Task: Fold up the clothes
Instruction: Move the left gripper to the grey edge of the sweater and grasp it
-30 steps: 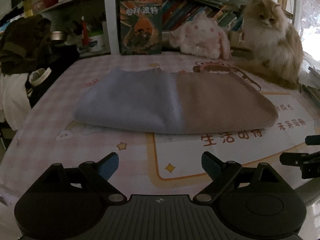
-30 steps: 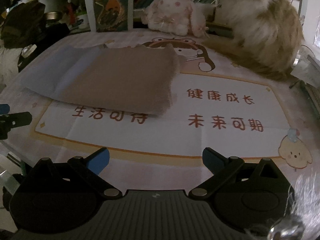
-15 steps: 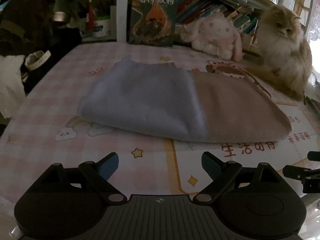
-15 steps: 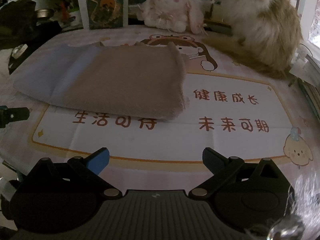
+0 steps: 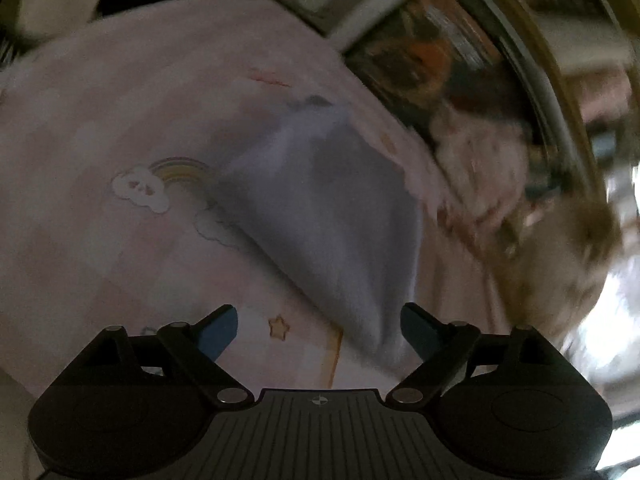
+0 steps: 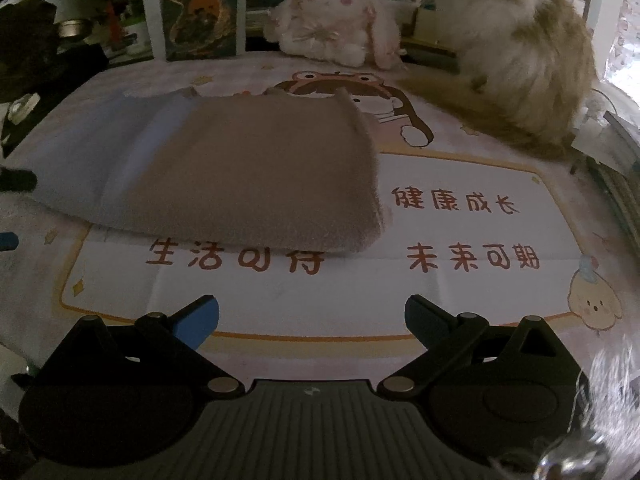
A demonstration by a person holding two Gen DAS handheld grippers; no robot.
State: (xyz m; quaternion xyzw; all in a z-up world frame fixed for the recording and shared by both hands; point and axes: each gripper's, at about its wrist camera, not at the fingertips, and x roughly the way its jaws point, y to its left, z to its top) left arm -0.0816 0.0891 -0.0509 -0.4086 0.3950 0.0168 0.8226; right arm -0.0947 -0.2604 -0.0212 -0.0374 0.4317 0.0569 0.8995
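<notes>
A folded two-tone garment (image 6: 248, 176), pale blue at the left end and brown at the right, lies flat on the printed table mat (image 6: 460, 300). In the blurred, tilted left wrist view its blue end (image 5: 332, 216) runs down toward my left gripper (image 5: 320, 332). That gripper's jaws stand wide and are closing, with the blue corner just inside the right finger (image 5: 420, 332) and no pad pressing on it. My right gripper (image 6: 312, 320) is open over the mat in front of the brown end, with nothing between its fingers.
A fluffy cat (image 6: 528, 60) sits at the back right of the table. A plush rabbit (image 6: 336, 28) and an upright book (image 6: 200, 8) stand along the back against shelves. Dark clothes (image 6: 40, 52) are piled at the back left.
My left gripper has rolled sharply and moved in on the garment's blue end, so its view is tilted and blurred. The right gripper has edged slightly closer to the garment.
</notes>
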